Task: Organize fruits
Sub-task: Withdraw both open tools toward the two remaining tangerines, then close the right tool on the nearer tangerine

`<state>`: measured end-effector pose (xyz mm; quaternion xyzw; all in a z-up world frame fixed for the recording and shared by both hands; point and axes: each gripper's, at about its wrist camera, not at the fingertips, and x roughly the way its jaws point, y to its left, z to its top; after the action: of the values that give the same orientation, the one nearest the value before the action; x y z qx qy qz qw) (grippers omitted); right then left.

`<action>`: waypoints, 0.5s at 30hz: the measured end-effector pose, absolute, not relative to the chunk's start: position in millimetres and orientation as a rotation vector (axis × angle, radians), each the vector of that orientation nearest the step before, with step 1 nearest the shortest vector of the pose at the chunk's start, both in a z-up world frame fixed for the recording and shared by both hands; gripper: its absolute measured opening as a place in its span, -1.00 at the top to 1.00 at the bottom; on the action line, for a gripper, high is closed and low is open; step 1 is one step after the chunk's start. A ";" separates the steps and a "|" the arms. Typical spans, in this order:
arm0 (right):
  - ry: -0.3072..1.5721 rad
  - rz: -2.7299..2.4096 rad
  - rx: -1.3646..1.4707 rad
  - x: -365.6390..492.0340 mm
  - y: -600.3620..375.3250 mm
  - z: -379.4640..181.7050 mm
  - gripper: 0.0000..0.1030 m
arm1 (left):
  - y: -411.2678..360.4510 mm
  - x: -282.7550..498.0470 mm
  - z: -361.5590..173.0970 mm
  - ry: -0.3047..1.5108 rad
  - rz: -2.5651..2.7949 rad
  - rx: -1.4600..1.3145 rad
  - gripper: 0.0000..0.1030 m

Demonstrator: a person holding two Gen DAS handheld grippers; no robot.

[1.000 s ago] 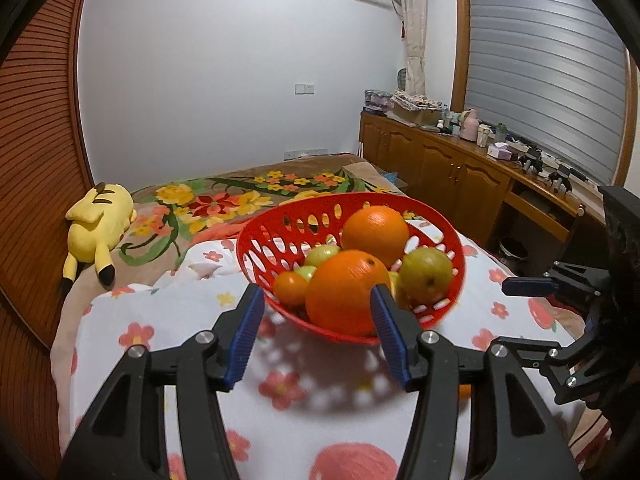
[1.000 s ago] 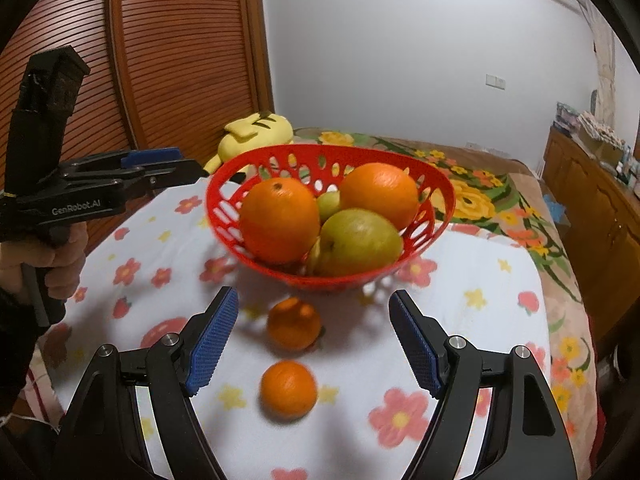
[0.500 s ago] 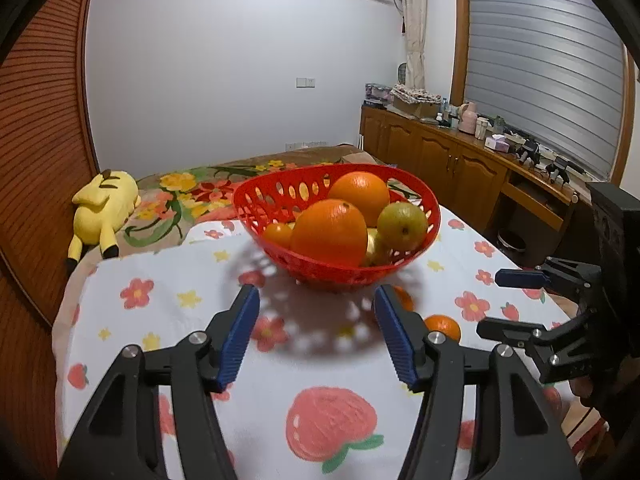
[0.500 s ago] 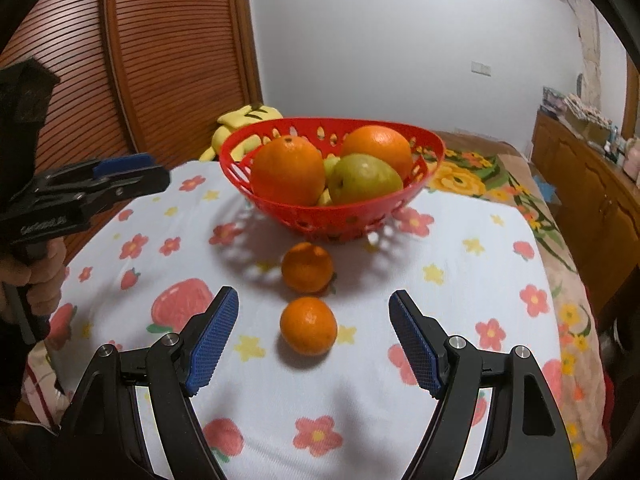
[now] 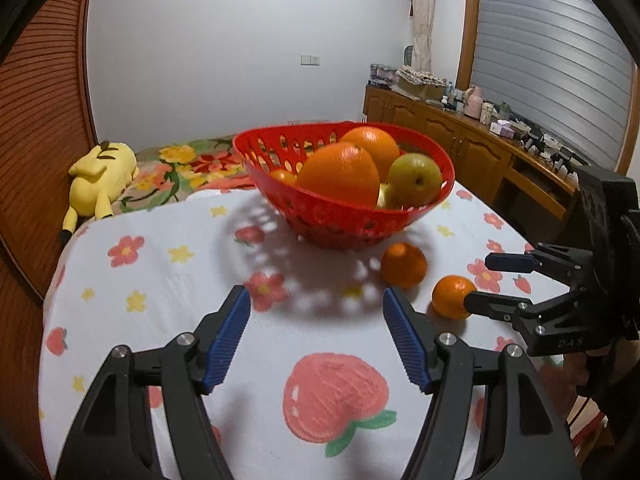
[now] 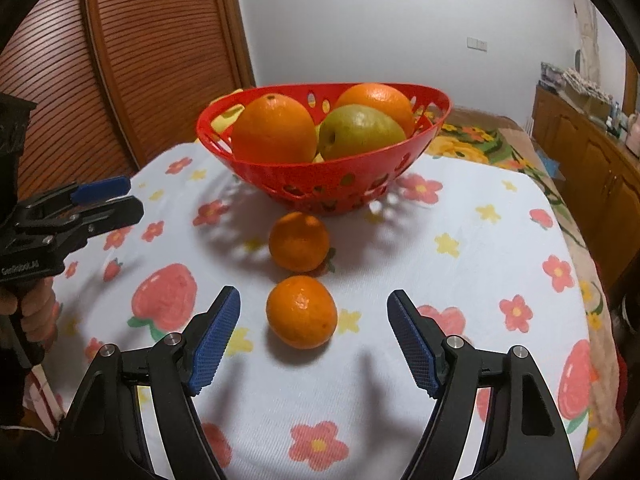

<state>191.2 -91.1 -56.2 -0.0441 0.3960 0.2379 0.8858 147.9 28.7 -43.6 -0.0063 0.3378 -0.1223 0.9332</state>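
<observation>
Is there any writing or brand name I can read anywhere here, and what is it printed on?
"GenRobot.AI", partly cut off at the picture's edge: on the body of the left gripper, seen from the right wrist.
Pale letters on the right gripper, seen from the left wrist: too blurred to read.
Items on the wooden sideboard: labels too small to read.
Nothing else carries text.

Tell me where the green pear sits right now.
The green pear lies inside the red basket, on its right side in the right wrist view, wedged between the two large oranges.
</observation>
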 end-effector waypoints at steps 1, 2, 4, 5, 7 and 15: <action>0.829 0.495 -0.094 191.8 -90.4 -57.9 -0.48 | 28.4 147.8 -45.8 0.695 -0.250 -0.013 -0.33; 0.833 0.497 -0.096 192.8 -89.3 -59.6 -0.47 | 27.8 148.2 -47.6 0.699 -0.250 -0.014 -0.34; 0.843 0.498 -0.102 194.0 -86.9 -63.2 -0.45 | 26.2 148.2 -51.2 0.706 -0.253 -0.013 -0.34; 0.846 0.499 -0.105 194.8 -85.8 -64.5 -0.40 | 25.3 148.6 -52.1 0.709 -0.255 -0.013 -0.34; 0.858 0.500 -0.108 196.7 -83.3 -68.1 -0.35 | 24.1 150.0 -53.6 0.716 -0.258 -0.018 -0.34; 0.912 0.500 -0.115 205.2 -77.8 -80.8 -0.13 | 14.9 157.0 -57.7 0.737 -0.282 -0.020 -0.34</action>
<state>205.2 -77.8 -80.8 -0.0547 0.4355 0.2386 0.8662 157.0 14.9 -57.7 -0.0097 0.3588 -0.1372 0.9232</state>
